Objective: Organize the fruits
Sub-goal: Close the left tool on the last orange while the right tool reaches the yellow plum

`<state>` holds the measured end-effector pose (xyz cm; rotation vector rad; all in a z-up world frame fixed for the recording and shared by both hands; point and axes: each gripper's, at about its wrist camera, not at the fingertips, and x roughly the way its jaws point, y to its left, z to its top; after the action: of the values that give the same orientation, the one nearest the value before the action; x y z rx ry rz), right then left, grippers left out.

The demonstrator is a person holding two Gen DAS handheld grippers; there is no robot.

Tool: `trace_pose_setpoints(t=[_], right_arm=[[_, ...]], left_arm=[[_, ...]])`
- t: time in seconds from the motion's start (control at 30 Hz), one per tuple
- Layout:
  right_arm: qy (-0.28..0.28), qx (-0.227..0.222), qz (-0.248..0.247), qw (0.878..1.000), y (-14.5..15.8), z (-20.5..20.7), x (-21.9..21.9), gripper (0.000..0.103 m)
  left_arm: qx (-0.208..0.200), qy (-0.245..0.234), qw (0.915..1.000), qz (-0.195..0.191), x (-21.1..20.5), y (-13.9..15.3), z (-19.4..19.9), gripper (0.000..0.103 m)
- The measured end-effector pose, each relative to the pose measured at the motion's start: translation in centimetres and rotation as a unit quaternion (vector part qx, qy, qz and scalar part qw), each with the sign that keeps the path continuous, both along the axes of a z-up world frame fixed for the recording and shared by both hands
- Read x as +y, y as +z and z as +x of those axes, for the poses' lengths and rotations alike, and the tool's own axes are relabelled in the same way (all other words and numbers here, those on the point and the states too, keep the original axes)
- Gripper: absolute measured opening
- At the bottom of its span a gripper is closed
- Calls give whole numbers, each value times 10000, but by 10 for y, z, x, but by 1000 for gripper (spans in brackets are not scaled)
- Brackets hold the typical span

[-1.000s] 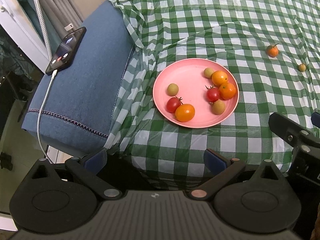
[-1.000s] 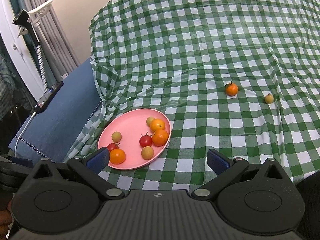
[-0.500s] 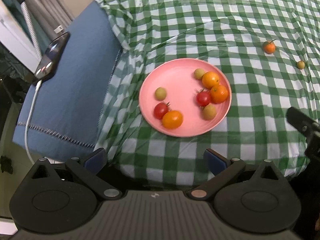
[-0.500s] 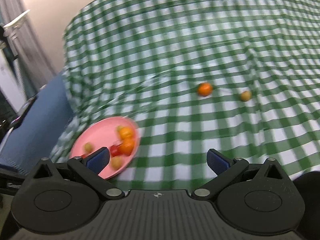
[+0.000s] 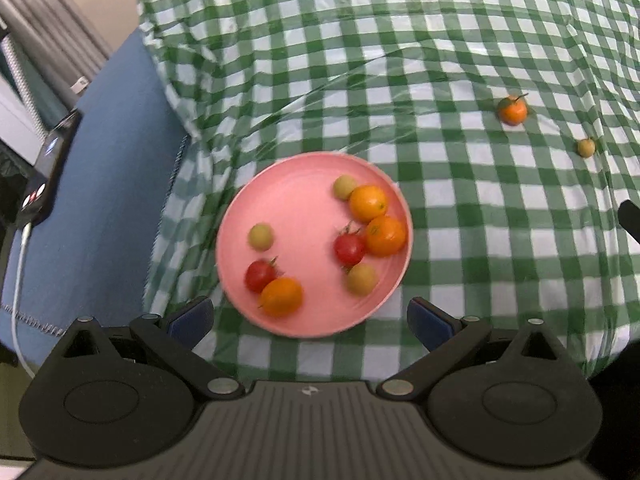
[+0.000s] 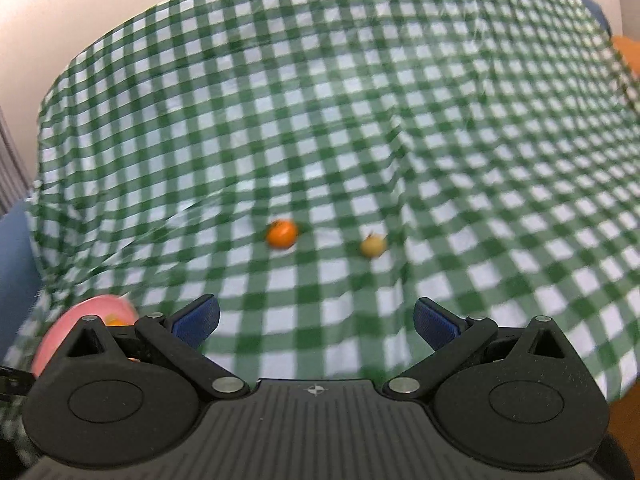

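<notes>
I've got the pink plate (image 5: 304, 216) as my landmark, sitting on the green/white check cloth (image 5: 440, 60). On the plate: 3 oranges, 2 red tomatoes w/ green stems, 3 small yellow-green fruits. One orange (image 5: 368, 203) and another (image 5: 385, 236) touch near the plate's right rim, w/ a tomato (image 5: 349, 249) against them; the third orange (image 5: 281, 297) touches the other tomato (image 5: 259, 275) at the near-left.

Off the plate, well to its far right on the cloth: a stemmed orange (image 5: 512, 110) and a small yellowish fruit (image 5: 586, 147), near each other, not touching.

Left gripper (image 5: 310, 322) is spread wide, nothing between its fingers, hanging just over the plate's near rim. Right gripper (image 6: 316, 322) likewise wide apart and empty, facing the 2 loose fruits; view blurred.

Left of the plate, a phone (image 5: 48, 168) on a blue cushion (image 5: 104, 184), cable plugged in. No readable writing.
</notes>
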<state>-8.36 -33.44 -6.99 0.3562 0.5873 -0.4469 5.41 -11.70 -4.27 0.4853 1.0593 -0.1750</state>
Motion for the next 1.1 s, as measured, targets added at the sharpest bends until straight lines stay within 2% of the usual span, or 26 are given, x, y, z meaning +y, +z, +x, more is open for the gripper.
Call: trace_pose_setpoints(t=[0.17,0.4,0.63,0.77,0.83,0.9,0.97,1.03,1.1], right_arm=[[66,-70,-231,9997,-26,40,-29,102],[256,-66,188,9995,-72,99,-76,102],[455,4,76,9989,-95,91,-114,102],[-86,-314,-176,9993,-95,89,-152,102],[-268,-150,-348,9989,-103,92,-178,102],[-654,109,-218,9976,-117,90,-214,102],[-912,-218,80,9956,-117,76,-243,102],[-1521,-32,-250,9880,-115,70,-266,102],[-1686,-61,-238,9854,-112,57,-286,102]], left_arm=[[49,62,9998,-207,-29,0,28,103],[-34,-65,9997,-237,-76,-5,64,103],[81,-157,9995,-252,-98,-11,75,103],[-57,-180,9997,-160,-99,-14,72,103],[-19,-243,9996,-116,-98,-18,70,103],[0,-271,9996,-58,-95,-21,69,103],[-6,-244,9997,-16,-93,-23,68,103],[5,-214,9998,-14,-91,-24,70,103],[-31,-209,9998,-35,-92,-24,74,103]])
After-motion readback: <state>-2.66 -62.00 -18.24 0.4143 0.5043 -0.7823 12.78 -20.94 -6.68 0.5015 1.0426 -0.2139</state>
